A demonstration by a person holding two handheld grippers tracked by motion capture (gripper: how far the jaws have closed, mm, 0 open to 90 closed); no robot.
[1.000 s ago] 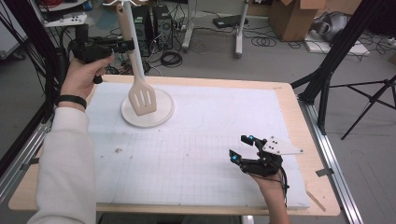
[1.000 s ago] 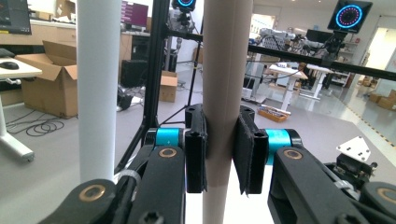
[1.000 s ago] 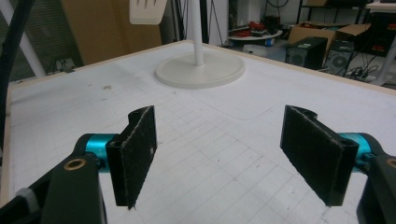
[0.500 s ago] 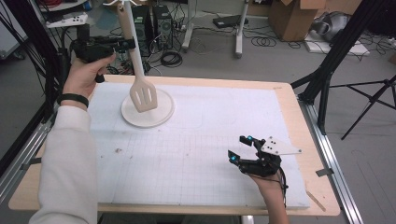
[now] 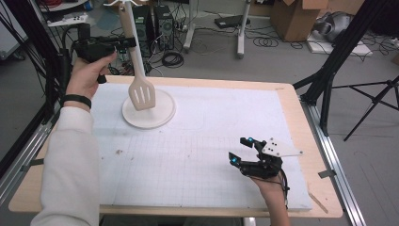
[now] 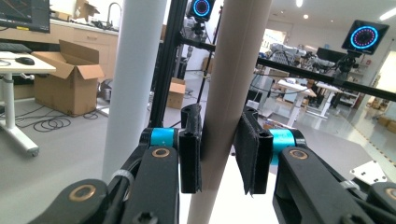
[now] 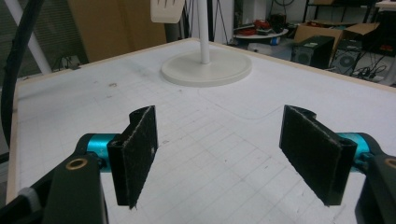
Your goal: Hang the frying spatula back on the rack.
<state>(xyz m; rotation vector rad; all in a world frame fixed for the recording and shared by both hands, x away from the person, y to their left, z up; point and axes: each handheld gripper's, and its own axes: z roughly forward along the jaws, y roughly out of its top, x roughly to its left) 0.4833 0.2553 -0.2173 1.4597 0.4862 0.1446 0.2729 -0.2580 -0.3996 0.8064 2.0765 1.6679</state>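
Wooden-edged table [image 5: 301, 136], white gridded mat [image 5: 197, 150] on top; round white stand base [image 5: 157, 117] on mat.

Spatula [image 5: 141, 94]: pale wood look, matt, smooth handle.
Stand base [image 5: 160, 115]: off-white, matt, smooth, plastic-like; pole [image 6: 133, 84] same finish.
Table mat [image 5: 197, 150]: white, matt, faint printed grid, few dark specks.
Table edge [image 5: 301, 117]: light wood, bare.
Right gripper [image 7: 219, 149]: black plastic arms, rough black pads, glossy teal metal-look collars.
Left gripper [image 6: 219, 149]: same.
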